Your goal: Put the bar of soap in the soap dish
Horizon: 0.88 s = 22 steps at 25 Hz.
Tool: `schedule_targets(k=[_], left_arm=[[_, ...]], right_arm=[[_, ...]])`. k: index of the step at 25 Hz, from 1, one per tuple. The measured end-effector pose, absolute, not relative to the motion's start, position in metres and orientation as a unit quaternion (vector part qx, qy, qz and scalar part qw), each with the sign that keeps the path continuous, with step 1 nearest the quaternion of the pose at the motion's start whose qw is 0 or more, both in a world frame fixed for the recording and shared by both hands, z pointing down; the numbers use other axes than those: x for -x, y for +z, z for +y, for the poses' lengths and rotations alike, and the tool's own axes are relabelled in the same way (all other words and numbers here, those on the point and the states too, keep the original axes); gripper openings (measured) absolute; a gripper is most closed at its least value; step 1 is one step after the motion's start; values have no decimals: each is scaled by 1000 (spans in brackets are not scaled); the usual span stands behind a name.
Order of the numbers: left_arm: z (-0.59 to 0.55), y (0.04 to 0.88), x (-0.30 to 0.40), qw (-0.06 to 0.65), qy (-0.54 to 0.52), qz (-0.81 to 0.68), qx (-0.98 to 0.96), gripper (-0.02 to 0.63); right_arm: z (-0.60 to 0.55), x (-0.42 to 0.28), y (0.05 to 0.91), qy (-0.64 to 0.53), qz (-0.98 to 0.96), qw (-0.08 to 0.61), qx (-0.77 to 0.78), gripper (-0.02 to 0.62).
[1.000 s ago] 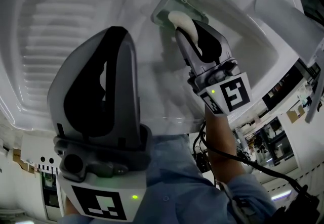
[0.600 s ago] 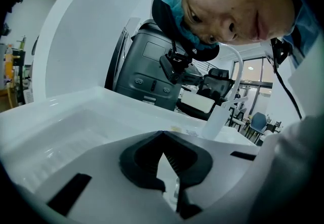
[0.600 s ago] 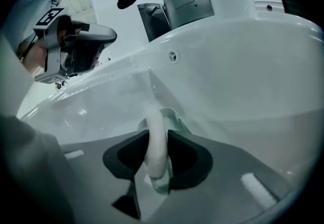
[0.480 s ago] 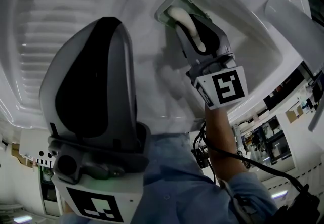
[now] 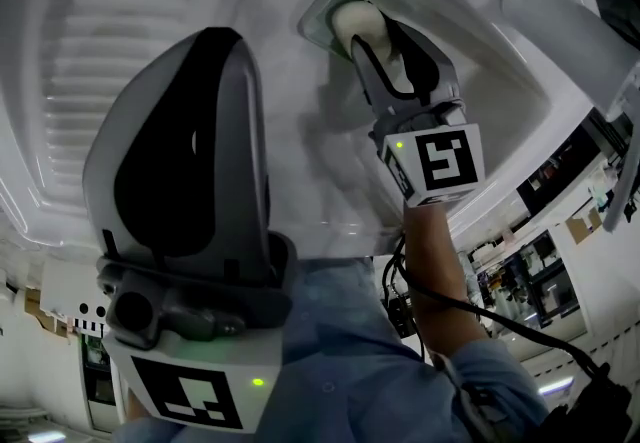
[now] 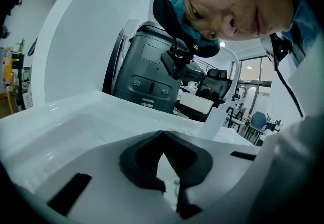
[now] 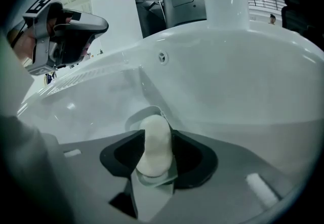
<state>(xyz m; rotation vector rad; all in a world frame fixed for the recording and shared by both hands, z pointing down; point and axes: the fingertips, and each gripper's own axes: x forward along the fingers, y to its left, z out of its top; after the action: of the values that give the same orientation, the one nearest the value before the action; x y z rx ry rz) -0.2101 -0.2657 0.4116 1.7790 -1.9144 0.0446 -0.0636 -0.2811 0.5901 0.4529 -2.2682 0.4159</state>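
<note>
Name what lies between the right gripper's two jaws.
The bar of soap, its far end set in the soap dish. The right gripper has just been opening its jaws around it. The right gripper view shows this best.

The bar of soap looks matt and waxy-smooth, a pale cream lump. The soap dish around it seems to be thin, faintly green translucent plastic with a glossy rim. The sink is white and highly glossy, smooth on its walls and moulded into shallow ribs on one side, though ceramic or plastic cannot be told. The left gripper has a matt grey plastic shell with dull black inserts and finely ribbed, rubber-like inner pads, and the sleeve is soft light-blue cloth.
</note>
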Motion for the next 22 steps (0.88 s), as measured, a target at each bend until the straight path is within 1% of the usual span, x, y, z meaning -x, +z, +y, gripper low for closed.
schedule_targets(k=[5,11,16,22], left_arm=[[-263,404,204,250,15,-707,-662,5],[-261,381,195,211,15,-712,-669,5],[-254,352,174,162,18,-717,-678,5],[-237,309,142,101,13,-719,-688,5]], right_arm=[[-285,57,585,165,-888,381,-198,161],[-285,58,540,171,-904,330,-210,156],[-276,57,465,180,-925,250,-222,140],[-252,47,360,155,-947,147,-241,96]])
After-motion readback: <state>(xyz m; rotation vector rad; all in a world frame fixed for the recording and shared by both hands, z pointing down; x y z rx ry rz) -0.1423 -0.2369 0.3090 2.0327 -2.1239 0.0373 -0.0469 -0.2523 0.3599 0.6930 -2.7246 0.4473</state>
